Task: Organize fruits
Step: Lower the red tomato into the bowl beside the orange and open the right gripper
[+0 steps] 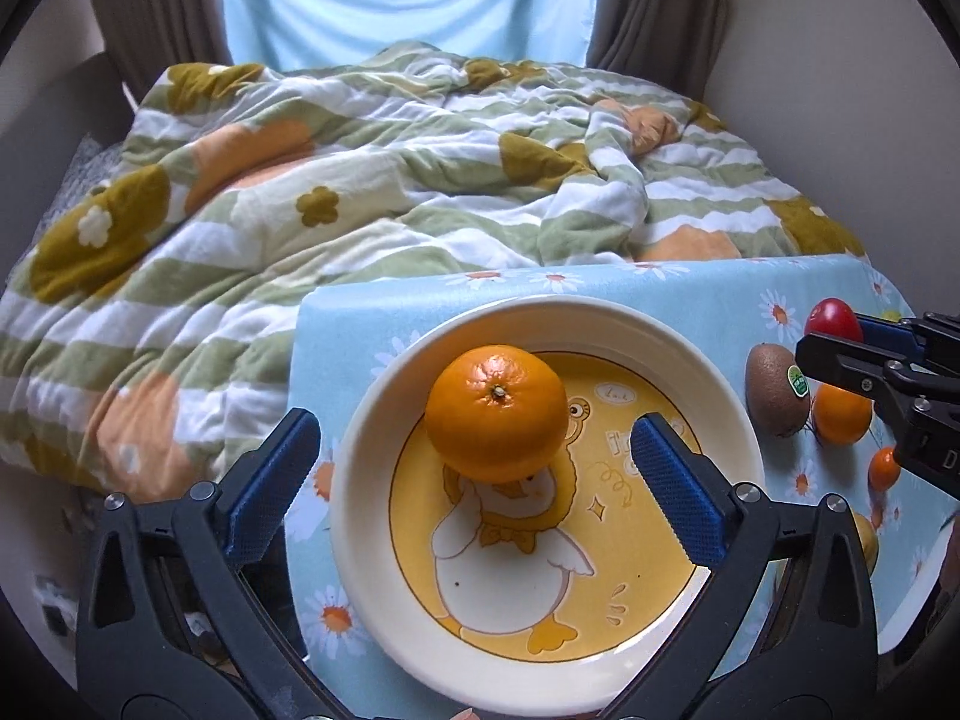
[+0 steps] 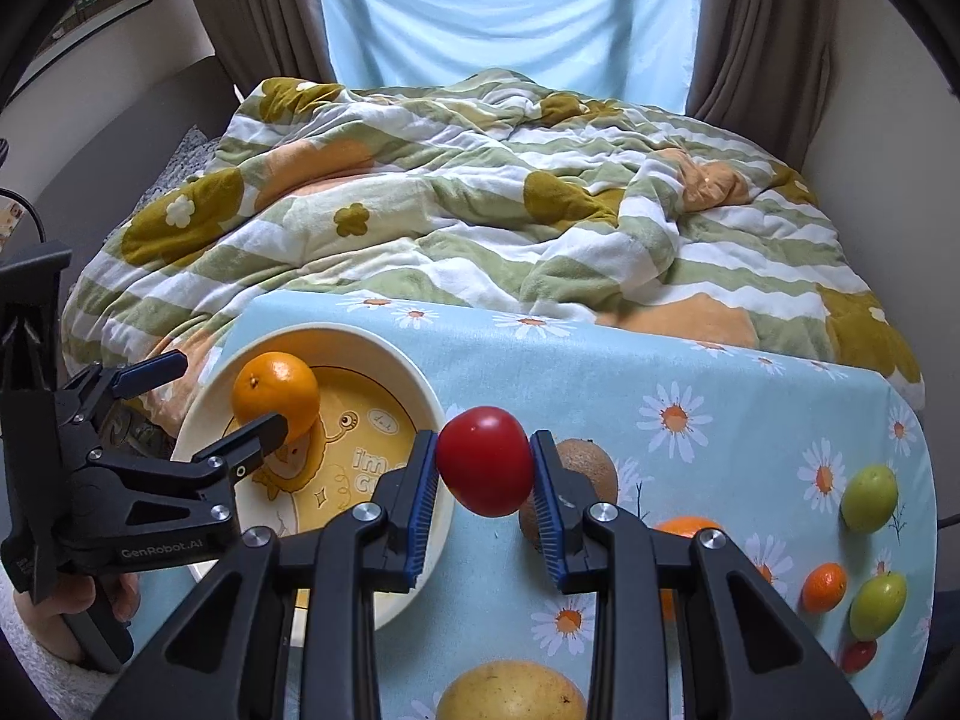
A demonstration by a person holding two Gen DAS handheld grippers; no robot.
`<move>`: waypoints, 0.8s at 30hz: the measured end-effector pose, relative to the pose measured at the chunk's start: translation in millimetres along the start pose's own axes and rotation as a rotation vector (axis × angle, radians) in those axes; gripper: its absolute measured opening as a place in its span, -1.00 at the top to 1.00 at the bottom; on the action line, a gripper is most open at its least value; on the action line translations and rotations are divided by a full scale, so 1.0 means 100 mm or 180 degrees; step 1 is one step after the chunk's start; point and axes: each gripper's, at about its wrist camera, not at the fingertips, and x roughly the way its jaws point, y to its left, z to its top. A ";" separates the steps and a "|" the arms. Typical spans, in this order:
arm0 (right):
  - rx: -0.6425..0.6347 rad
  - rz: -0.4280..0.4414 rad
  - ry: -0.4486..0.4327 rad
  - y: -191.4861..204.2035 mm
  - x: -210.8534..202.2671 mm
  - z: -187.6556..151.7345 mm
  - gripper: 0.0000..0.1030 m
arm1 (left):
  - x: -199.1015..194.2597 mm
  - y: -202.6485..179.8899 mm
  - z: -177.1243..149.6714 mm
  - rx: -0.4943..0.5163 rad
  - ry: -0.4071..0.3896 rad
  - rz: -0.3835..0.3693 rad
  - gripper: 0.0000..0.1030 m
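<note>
left gripper (image 1: 474,474) fingers spread, right gripper (image 2: 483,468) clamped

— Where's the big orange (image 1: 497,413)?
— In the cream duck plate (image 1: 420,648), stem end up, sitting on the far part of the yellow centre.

— And the red tomato (image 2: 485,459)?
— Lifted just right of the plate's rim, pinched at both sides, smooth and glossy.

— What lies beyond it?
— A brown kiwi (image 2: 591,468) right of the plate; further right two green fruits (image 2: 869,498), a small orange one (image 2: 824,587) between them, a tiny red one (image 2: 859,655) and a yellow fruit (image 2: 510,693) nearest.
</note>
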 end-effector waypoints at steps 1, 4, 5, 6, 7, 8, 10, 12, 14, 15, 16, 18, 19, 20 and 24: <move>-0.0040 0.0051 0.0007 0.02 0.02 0.02 0.45 | -0.04 0.02 -0.02 -0.0037 -0.0002 0.0033 -1.00; -0.0175 0.0148 0.0019 0.09 0.08 0.08 0.45 | -0.14 0.08 -0.08 -0.0126 -0.0017 0.0124 -1.00; -0.0223 0.0184 0.0028 0.11 0.11 0.09 0.45 | -0.18 0.10 -0.10 -0.0156 -0.0016 0.0163 -1.00; -0.0268 0.0220 0.0036 0.14 0.14 0.11 0.45 | -0.20 0.12 -0.12 -0.0187 -0.0013 0.0198 -1.00; -0.0319 0.0261 0.0043 0.17 0.17 0.12 0.45 | -0.22 0.14 -0.15 -0.0221 -0.0006 0.0220 -1.00; -0.0380 0.0305 0.0058 0.20 0.20 0.13 0.45 | -0.24 0.15 -0.18 -0.0252 0.0008 0.0235 -1.00; -0.0510 0.0431 0.0083 0.25 0.27 0.15 0.45 | -0.26 0.16 -0.25 -0.0297 0.0042 0.0272 -1.00; -0.0613 0.0500 0.0091 0.30 0.34 0.17 0.45 | -0.28 0.16 -0.32 -0.0334 0.0062 0.0318 -1.00; -0.0710 0.0573 0.0117 0.35 0.42 0.19 0.45 | -0.31 0.16 -0.39 -0.0377 0.0072 0.0350 -1.00; -0.0744 0.0596 0.0124 0.36 0.45 0.19 0.45 | -0.31 0.16 -0.41 -0.0399 0.0076 0.0363 -1.00; -0.0781 0.0626 0.0140 0.38 0.50 0.20 0.45 | -0.32 0.16 -0.44 -0.0420 0.0078 0.0374 -1.00; -0.0841 0.0667 0.0166 0.40 0.57 0.20 0.45 | -0.34 0.16 -0.48 -0.0454 0.0075 0.0397 -1.00; -0.0871 0.0682 0.0188 0.41 0.62 0.20 0.45 | -0.35 0.16 -0.50 -0.0465 0.0074 0.0406 -1.00; -0.0898 0.0690 0.0212 0.43 0.65 0.20 0.45 | -0.35 0.16 -0.51 -0.0472 0.0074 0.0410 -1.00; -0.0975 0.0650 0.0269 0.46 0.74 0.19 0.45 | -0.37 0.14 -0.54 -0.0480 0.0070 0.0423 -1.00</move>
